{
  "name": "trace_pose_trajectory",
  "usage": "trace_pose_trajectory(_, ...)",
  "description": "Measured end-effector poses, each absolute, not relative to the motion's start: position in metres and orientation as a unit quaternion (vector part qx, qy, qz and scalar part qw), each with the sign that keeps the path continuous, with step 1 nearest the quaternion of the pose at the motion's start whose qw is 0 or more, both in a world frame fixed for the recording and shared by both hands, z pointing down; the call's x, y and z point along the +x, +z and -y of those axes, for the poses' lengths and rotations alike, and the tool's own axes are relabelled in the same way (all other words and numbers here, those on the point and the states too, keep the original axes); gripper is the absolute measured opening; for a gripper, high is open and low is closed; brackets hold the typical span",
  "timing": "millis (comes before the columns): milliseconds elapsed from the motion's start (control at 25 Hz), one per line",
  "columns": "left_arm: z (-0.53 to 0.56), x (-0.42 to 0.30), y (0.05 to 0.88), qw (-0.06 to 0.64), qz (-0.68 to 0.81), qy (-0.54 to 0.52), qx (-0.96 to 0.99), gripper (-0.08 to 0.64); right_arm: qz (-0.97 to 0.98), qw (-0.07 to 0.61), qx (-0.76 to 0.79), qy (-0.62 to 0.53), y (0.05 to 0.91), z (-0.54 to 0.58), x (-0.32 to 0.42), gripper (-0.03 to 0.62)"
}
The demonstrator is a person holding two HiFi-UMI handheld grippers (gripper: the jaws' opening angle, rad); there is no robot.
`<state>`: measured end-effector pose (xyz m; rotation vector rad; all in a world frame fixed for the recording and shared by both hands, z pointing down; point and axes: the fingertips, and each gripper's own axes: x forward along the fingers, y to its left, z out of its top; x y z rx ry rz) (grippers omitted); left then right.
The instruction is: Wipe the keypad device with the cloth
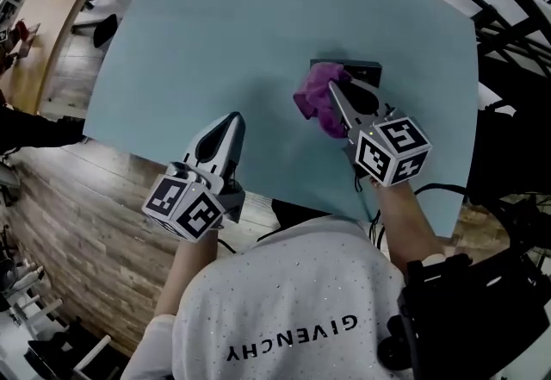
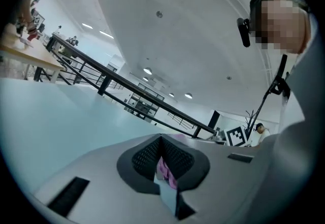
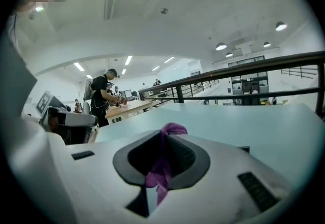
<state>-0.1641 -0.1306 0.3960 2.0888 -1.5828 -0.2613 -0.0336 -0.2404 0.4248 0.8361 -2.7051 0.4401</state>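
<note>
Left gripper [image 1: 228,121] is poised over the table's [image 1: 215,42] near edge, jaws pressed together. Right gripper [image 1: 334,92] has its jaws clamped on the purple cloth [image 1: 314,98], bunched against the left side of the dark keypad device [image 1: 362,77] toward the table's right edge.

The head camera looked steeply down over the person's shoulders onto the teal counter [image 1: 224,34], taking in the left tongs [image 1: 231,121] and the right tongs [image 1: 334,94] from above. Each tongs camera sat close behind its own jaws, low over the counter and tilted toward the ceiling. The left one faced the counter's far right corner, the right one its far left. All three views shared the counter's top.
</note>
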Motion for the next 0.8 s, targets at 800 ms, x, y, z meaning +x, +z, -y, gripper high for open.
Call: trace_pose_trajectory(800, 0.173, -0.135, 0.437, 0.311, 0.545, -0.089, 0.774, 0.000, 0.932, 0.167, 0.295, 0.126, 0.465, 0.280, -0.022, 0.037)
